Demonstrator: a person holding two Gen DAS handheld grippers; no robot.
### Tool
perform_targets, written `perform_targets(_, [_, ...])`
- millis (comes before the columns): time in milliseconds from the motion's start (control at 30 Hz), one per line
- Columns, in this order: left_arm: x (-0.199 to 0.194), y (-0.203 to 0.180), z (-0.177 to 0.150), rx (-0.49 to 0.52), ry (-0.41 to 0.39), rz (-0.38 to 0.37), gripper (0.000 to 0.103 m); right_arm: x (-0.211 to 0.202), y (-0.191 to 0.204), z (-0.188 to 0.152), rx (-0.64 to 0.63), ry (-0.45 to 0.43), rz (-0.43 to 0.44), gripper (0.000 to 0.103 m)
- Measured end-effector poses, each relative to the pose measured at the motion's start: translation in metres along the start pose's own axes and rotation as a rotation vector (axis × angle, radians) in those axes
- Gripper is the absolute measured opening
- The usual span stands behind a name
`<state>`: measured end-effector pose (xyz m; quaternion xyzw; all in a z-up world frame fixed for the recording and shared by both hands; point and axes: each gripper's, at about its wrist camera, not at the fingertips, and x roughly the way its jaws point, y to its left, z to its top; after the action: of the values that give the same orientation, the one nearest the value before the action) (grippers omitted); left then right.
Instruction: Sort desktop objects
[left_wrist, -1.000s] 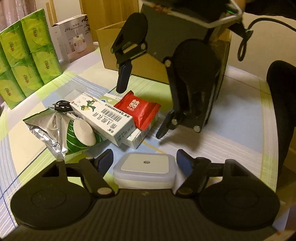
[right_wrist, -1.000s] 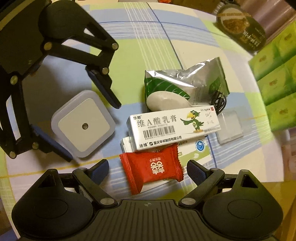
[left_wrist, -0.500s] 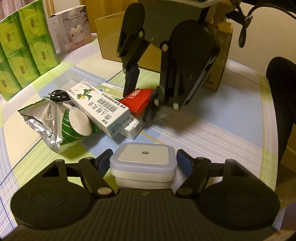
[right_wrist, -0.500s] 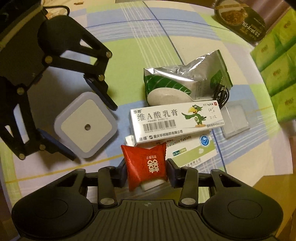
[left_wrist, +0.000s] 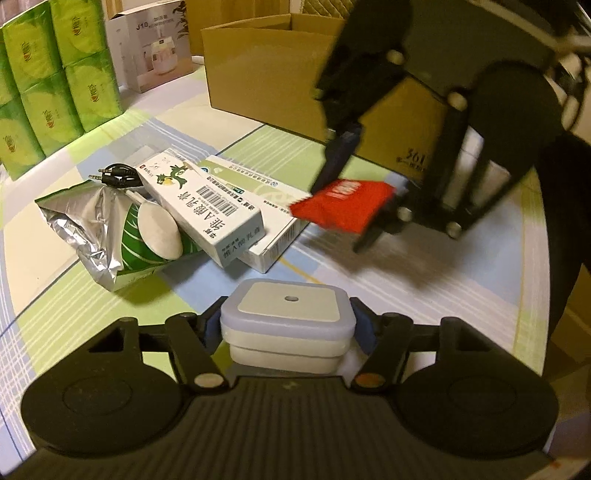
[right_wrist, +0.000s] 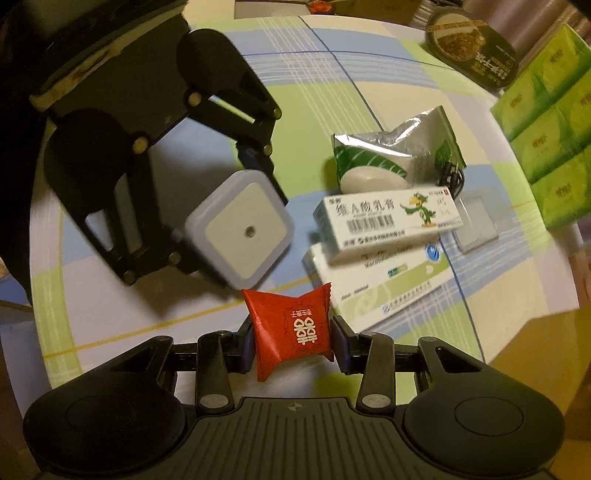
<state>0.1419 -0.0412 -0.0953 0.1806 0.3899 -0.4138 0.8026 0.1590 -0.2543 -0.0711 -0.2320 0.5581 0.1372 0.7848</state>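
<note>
Beyond the right gripper (left_wrist: 351, 201), clamped on the sachet (right_wrist: 293, 328), stood the carton (left_wrist: 280, 62); left gripper (left_wrist: 286, 325) was closing on the nightlight (left_wrist: 288, 314).

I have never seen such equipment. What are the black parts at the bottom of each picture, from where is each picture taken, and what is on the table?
Each picture comes from a camera on a hand-held gripper, looking along its two fingers. No robot: a person holds both. In the left view, the left gripper is closing its jaws around a white square night light. In the right view, the right gripper pinches a red candy packet. On the checked tablecloth lie two medicine boxes, a foil pouch and a black cable.
</note>
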Motion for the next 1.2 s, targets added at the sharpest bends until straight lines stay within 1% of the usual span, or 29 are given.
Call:
perform_targets(100, [-0.002,-0.001,0.001,-0.013,-0.011,-0.007,0.06,-0.006,0.006,-0.009,0.042,-0.013,-0.015,0.038])
perform_targets(300, [-0.003,-0.01,0.002,-0.002,-0.026,-0.015,0.06,-0.018,0.017,-0.028,0.139,-0.042,-0.034,0.038])
perform_targets(400, [-0.004,-0.012,0.003,-0.013,-0.041,-0.018,0.06,-0.024,0.021,-0.037,0.184,-0.057,-0.049,0.038])
perform_targets(667, [-0.006,-0.018,0.01,-0.04,-0.062,0.005,0.06,-0.045,0.027,-0.055,0.261,-0.092,-0.087,0.038])
perform_targets(800, [-0.011,-0.02,0.014,-0.067,-0.077,0.031,0.06,-0.057,0.028,-0.062,0.3,-0.116,-0.106,0.038])
perform_targets(967, [-0.019,-0.026,0.021,-0.14,-0.09,0.068,0.06,-0.073,0.03,-0.07,0.341,-0.151,-0.131,0.038])
perform_targets(1200, [-0.033,-0.043,0.032,-0.214,-0.082,0.123,0.06,-0.104,0.027,-0.079,0.399,-0.218,-0.185,0.038])
